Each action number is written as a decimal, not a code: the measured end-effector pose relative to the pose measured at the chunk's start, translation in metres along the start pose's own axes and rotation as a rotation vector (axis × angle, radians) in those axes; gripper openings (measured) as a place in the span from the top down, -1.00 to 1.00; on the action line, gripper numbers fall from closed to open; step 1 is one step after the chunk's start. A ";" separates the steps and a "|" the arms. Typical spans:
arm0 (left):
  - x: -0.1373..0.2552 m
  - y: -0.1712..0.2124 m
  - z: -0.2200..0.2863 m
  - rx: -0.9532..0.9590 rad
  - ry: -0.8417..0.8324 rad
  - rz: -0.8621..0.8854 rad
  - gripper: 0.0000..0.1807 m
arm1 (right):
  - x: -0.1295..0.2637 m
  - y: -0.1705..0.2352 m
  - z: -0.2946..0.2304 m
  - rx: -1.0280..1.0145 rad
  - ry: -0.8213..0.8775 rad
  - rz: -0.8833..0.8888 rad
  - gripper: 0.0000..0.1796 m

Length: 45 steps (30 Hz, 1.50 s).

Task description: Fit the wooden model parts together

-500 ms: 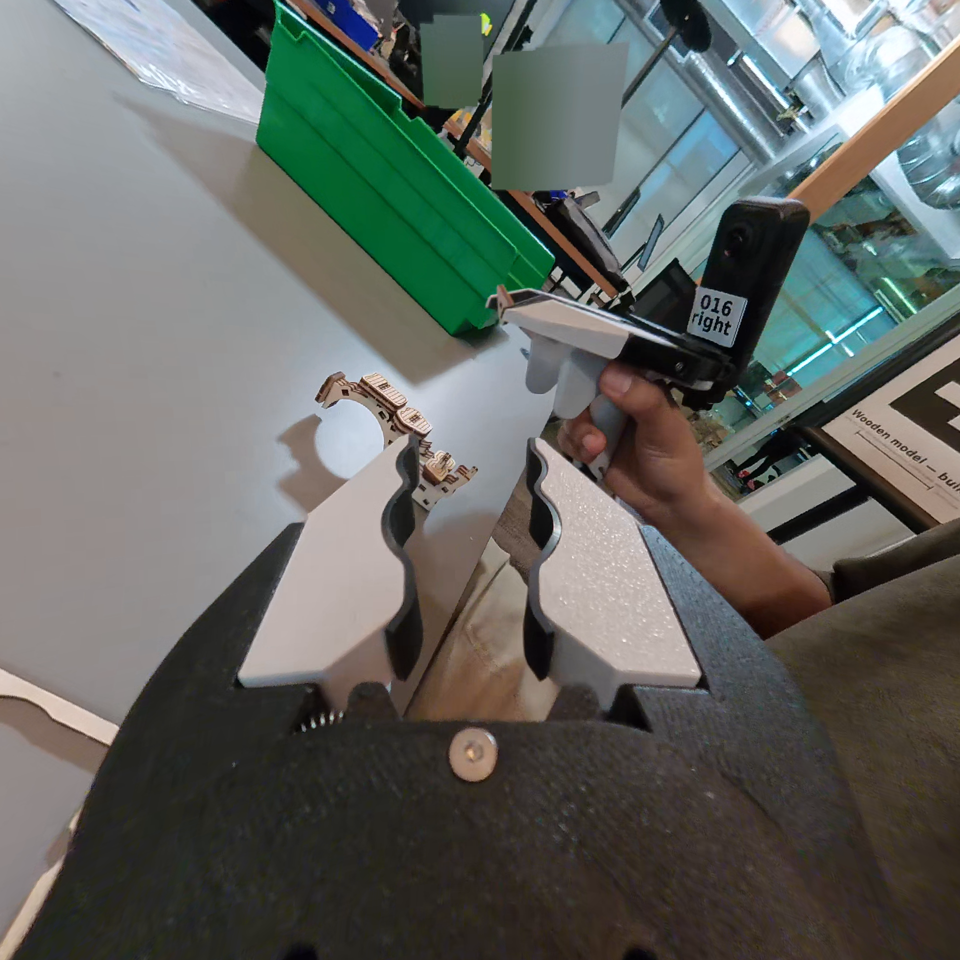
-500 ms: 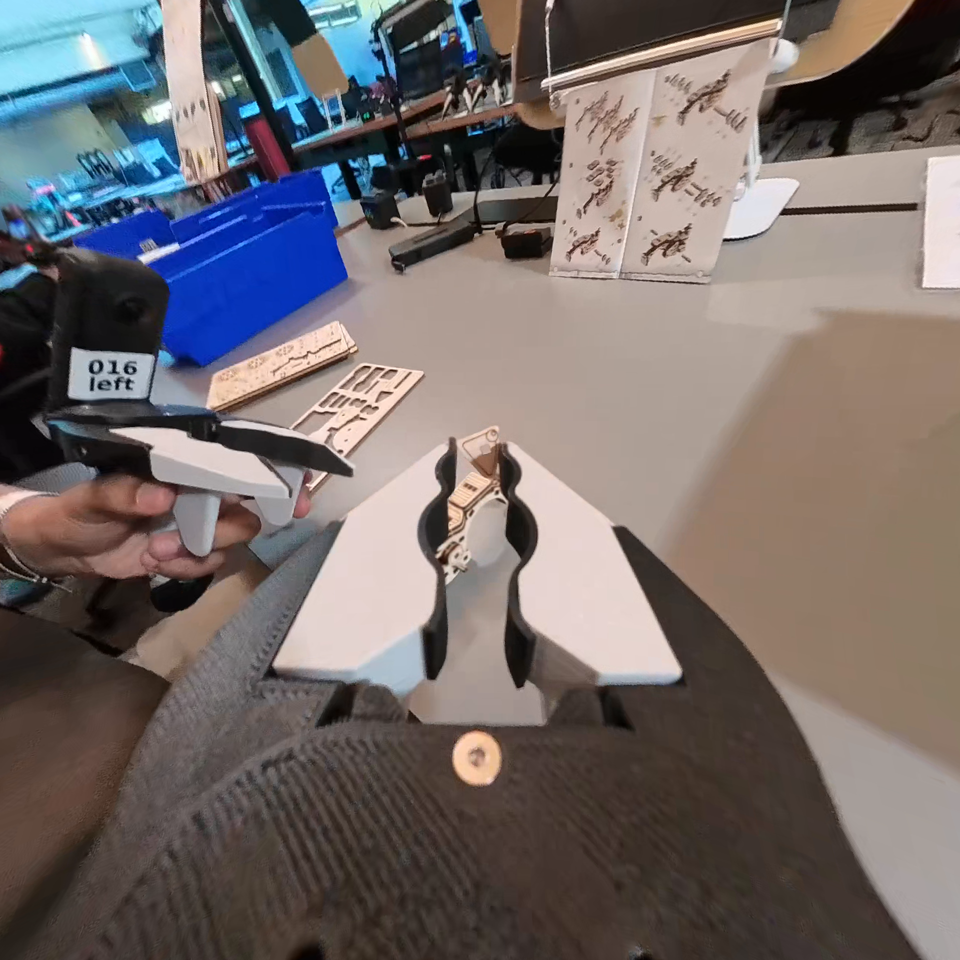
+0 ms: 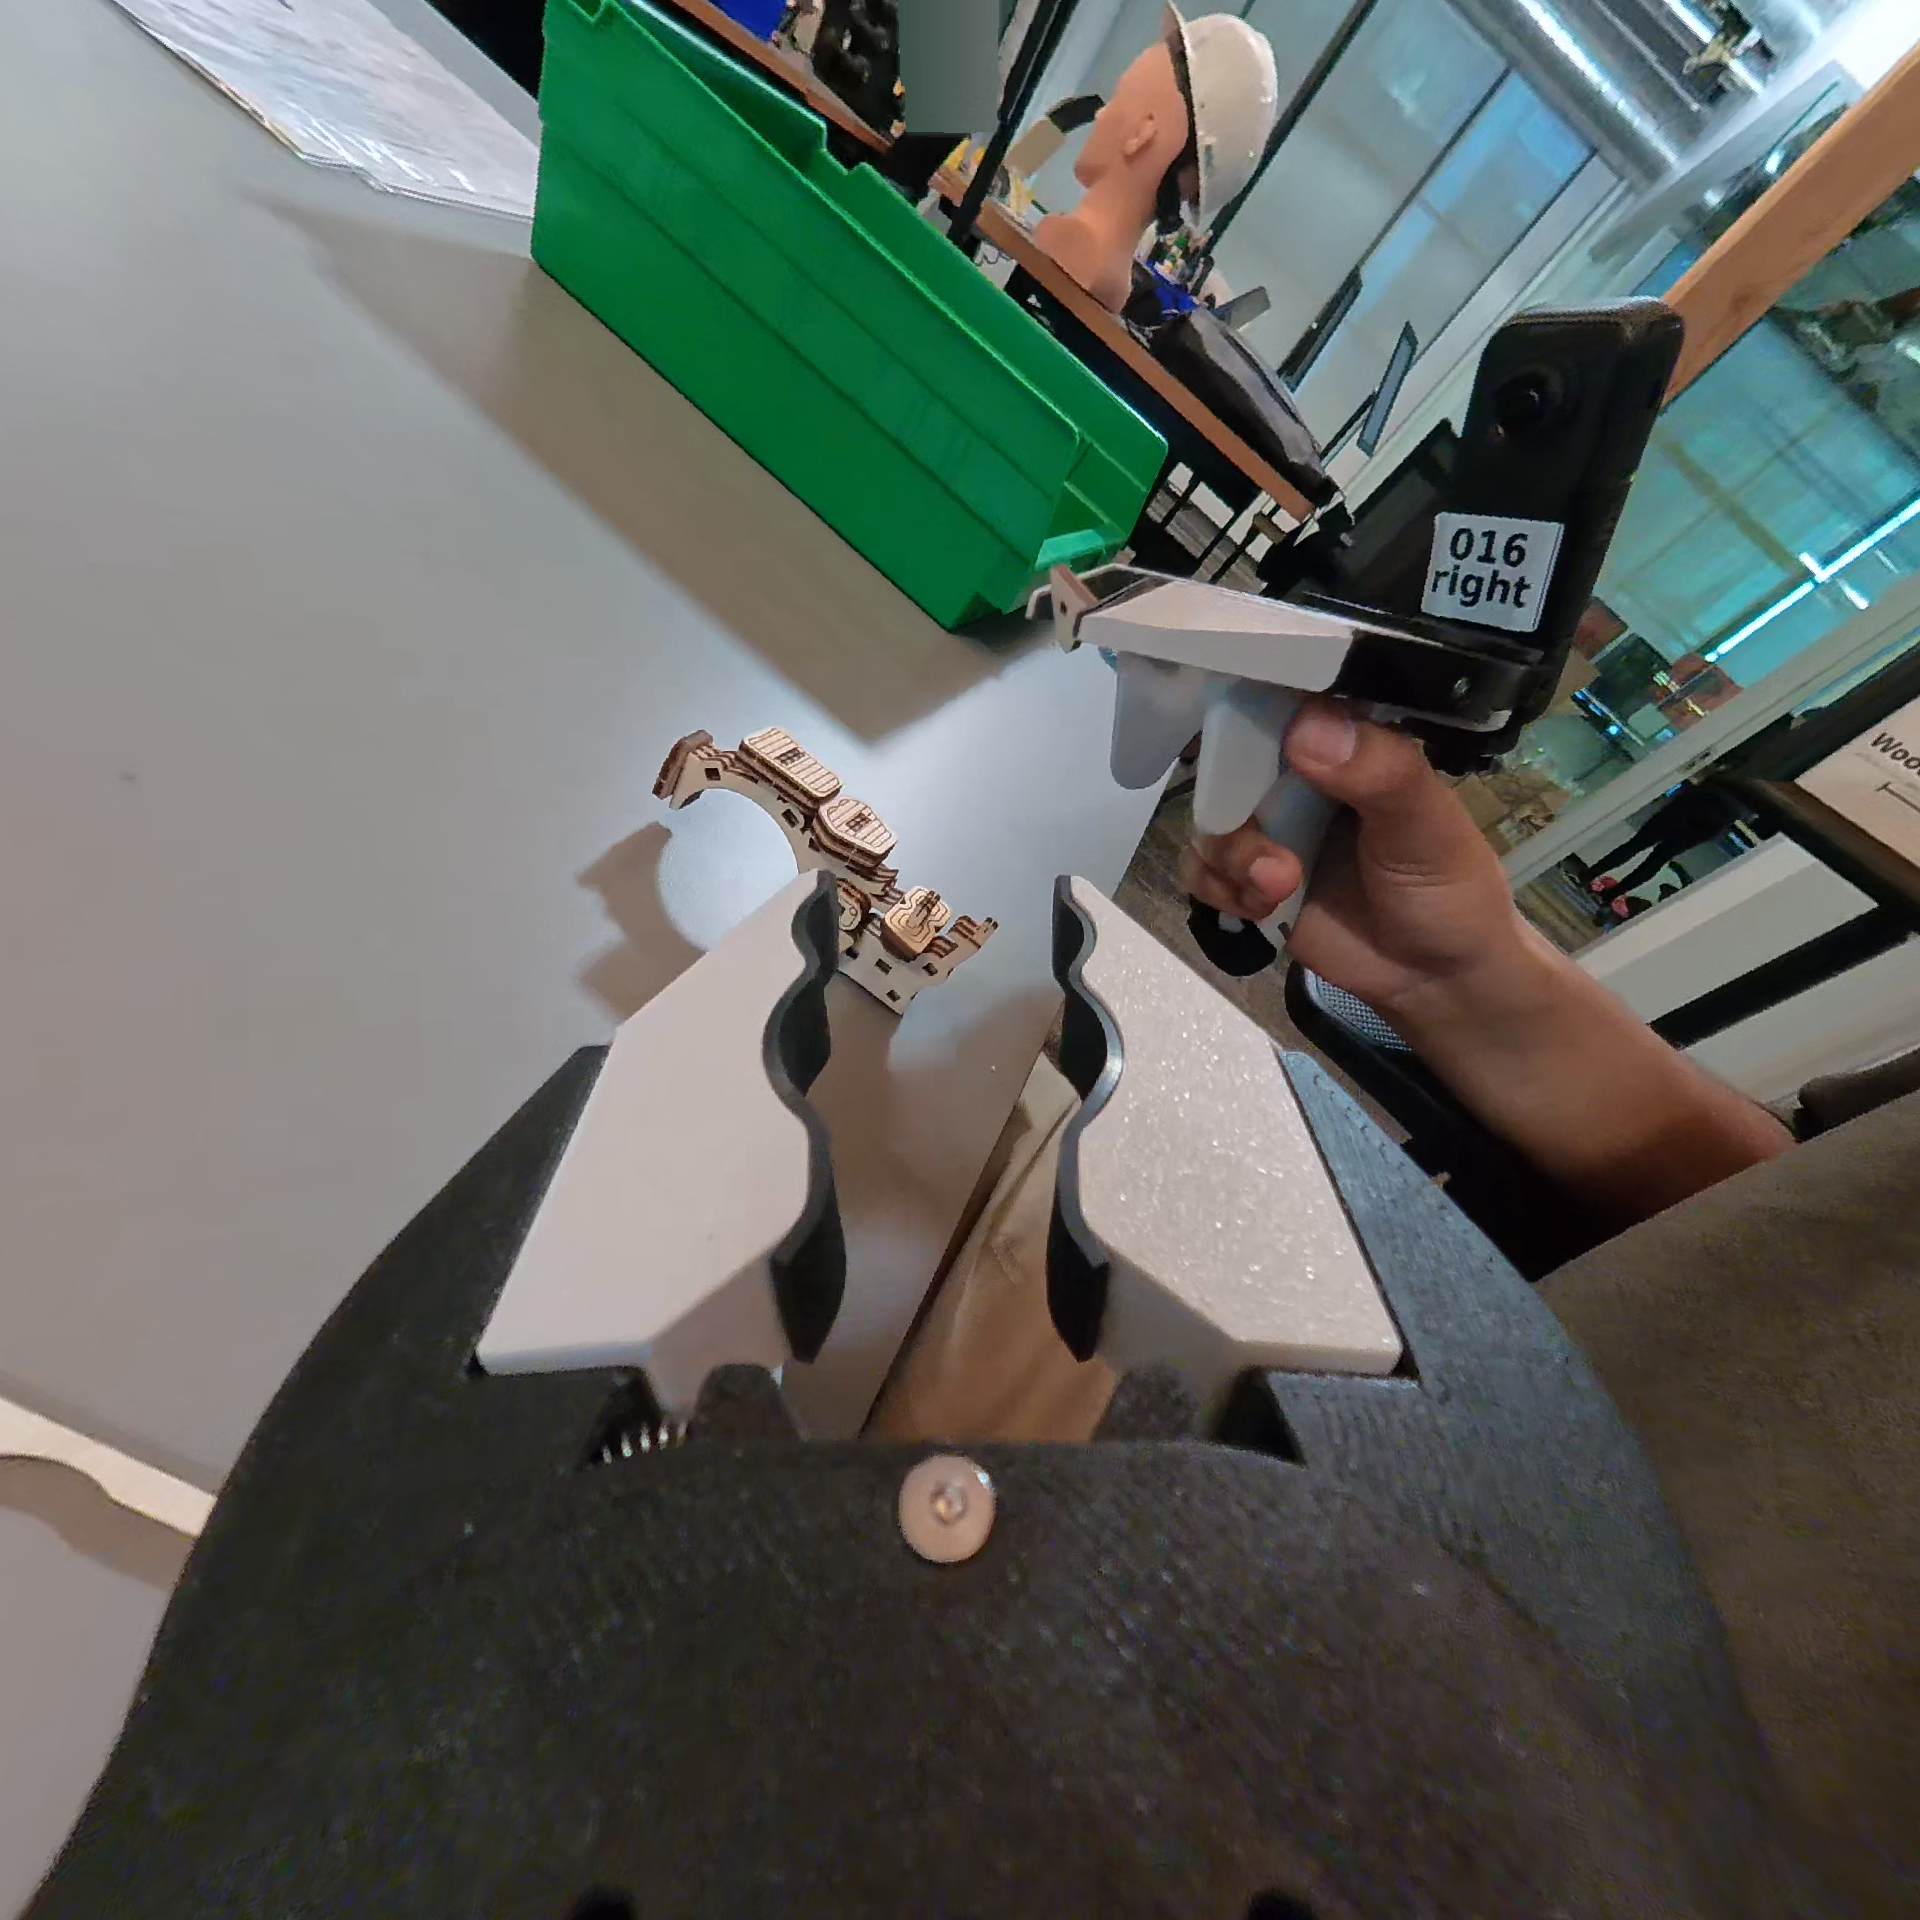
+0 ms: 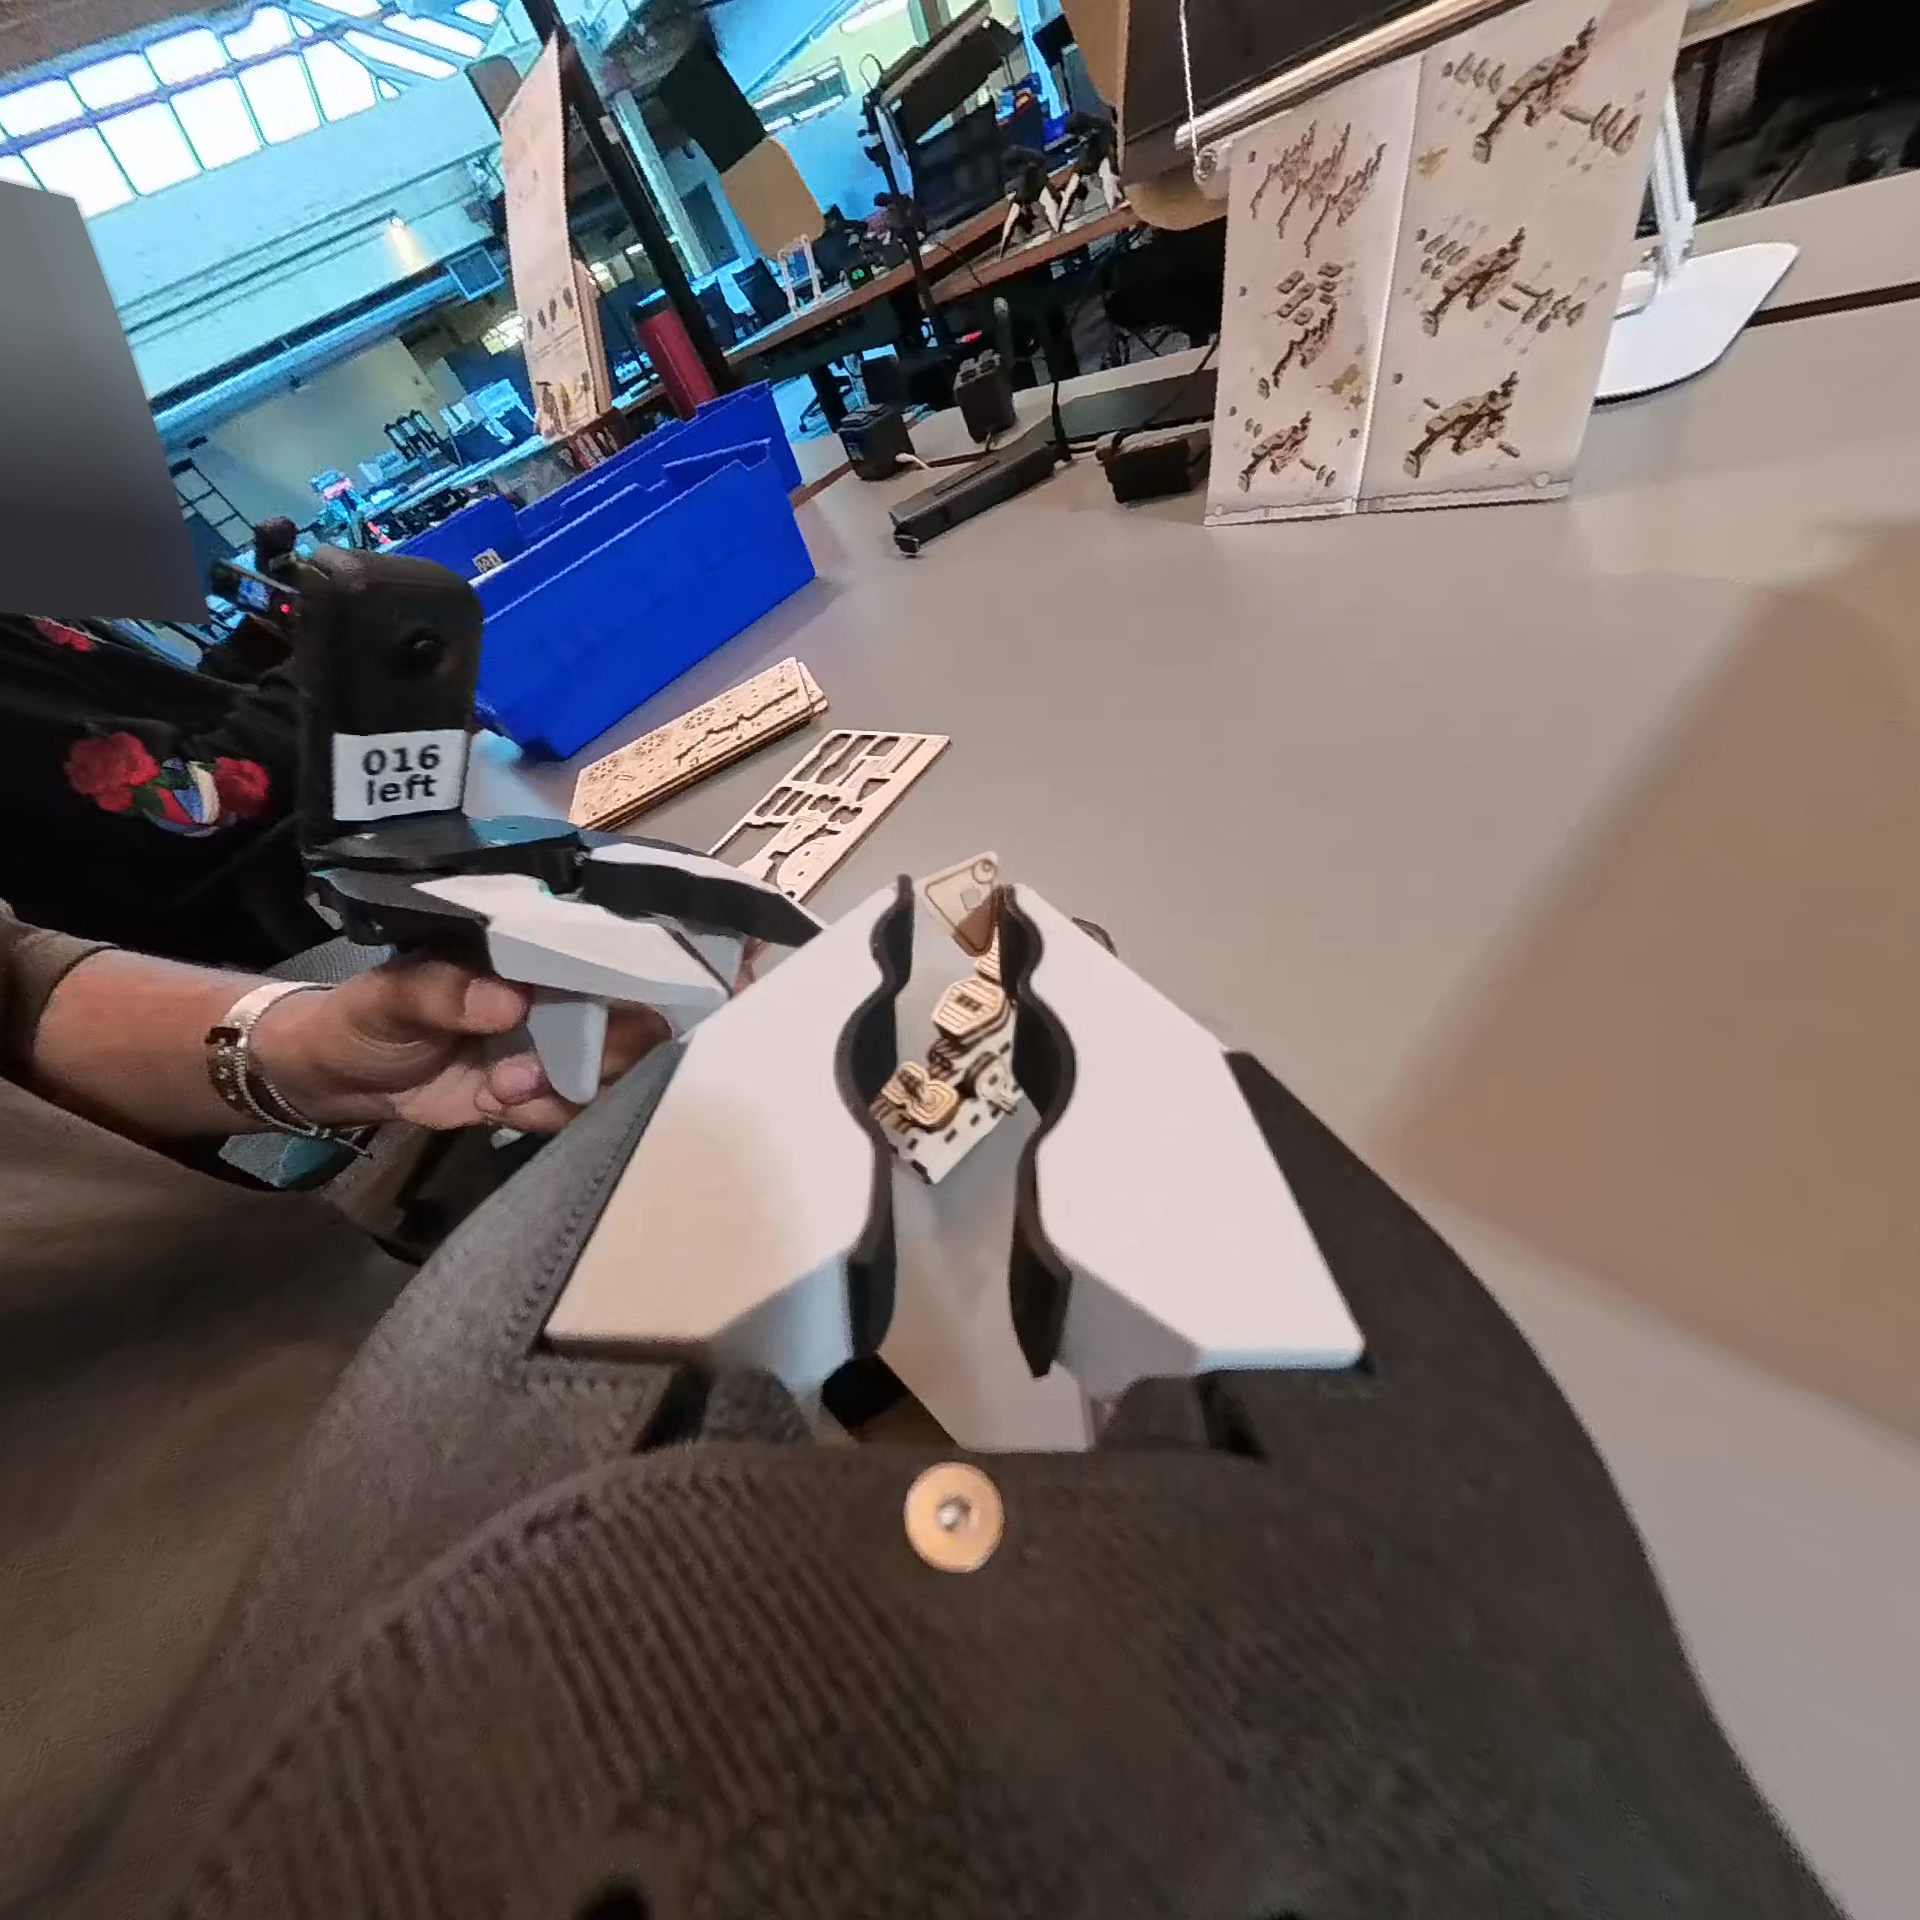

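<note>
Left hand-held gripper [image 3: 940, 904]: jaws apart, holding nothing; poised over the near edge of the grey surface [image 3: 260, 540].

Right hand-held gripper [image 4: 961, 904]: fingertips drawn narrow around a small flat wooden piece [image 4: 964, 891]; in the left wrist view it is held in the air off the surface's edge, the piece projecting from its tip.

Arched wooden model part [image 3: 821, 831]: standing on the surface just beyond the left fingers, close to the near edge; untouched by either gripper; seen from the right wrist view through the finger gap.

Green bin [image 3: 810, 301]: at the surface's far edge, well apart from the model; bare grey surface between them.

Blue bins [image 4: 634, 582], stacked wooden sheets [image 4: 696, 753] and punched-out sheet [image 4: 831, 800]: off to the left; open surface to the right.
</note>
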<state>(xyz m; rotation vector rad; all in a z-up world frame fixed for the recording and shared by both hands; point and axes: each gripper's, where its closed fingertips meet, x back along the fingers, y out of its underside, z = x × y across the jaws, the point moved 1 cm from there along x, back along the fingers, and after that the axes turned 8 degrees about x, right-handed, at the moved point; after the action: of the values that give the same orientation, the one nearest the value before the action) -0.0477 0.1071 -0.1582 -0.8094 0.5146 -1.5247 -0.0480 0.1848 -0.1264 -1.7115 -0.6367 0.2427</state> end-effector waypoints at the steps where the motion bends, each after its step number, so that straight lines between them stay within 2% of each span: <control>1: 0.000 0.000 -0.001 0.001 -0.002 -0.002 0.57 | 0.000 -0.001 -0.001 -0.005 -0.009 0.009 0.84; 7: -0.001 0.002 -0.008 0.039 -0.008 -0.022 0.57 | 0.001 -0.004 -0.002 -0.014 -0.030 0.027 0.84; 10: -0.003 0.005 -0.010 0.068 -0.013 -0.051 0.56 | 0.005 -0.001 0.008 0.015 0.022 -0.010 0.84; 16: -0.017 0.009 -0.021 0.131 -0.088 -0.130 0.53 | -0.003 0.051 0.009 0.034 0.016 -0.305 0.84; 18: -0.024 0.009 -0.024 0.153 -0.098 -0.143 0.50 | -0.009 0.061 0.001 0.019 -0.019 -0.349 0.84; 25: -0.036 0.005 -0.032 0.141 -0.141 -0.193 0.48 | -0.015 0.069 -0.006 0.051 -0.028 -0.386 0.83; 31: -0.035 0.011 -0.031 0.113 -0.144 -0.241 0.52 | -0.021 0.064 -0.016 0.028 -0.074 -0.336 0.84; 35: -0.033 0.013 -0.032 0.113 -0.137 -0.280 0.54 | -0.023 0.069 -0.014 0.079 -0.048 -0.371 0.83; 38: -0.033 0.014 -0.036 0.101 -0.145 -0.292 0.65 | -0.020 0.068 -0.007 0.041 -0.030 -0.364 0.84; 45: -0.031 0.010 -0.039 0.128 -0.131 -0.283 0.77 | -0.017 0.071 0.006 0.013 0.013 -0.369 0.84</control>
<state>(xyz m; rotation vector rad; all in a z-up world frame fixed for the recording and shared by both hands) -0.0710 0.1307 -0.1970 -0.9024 0.2088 -1.7300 -0.0457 0.1725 -0.1984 -1.5480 -0.9239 -0.0251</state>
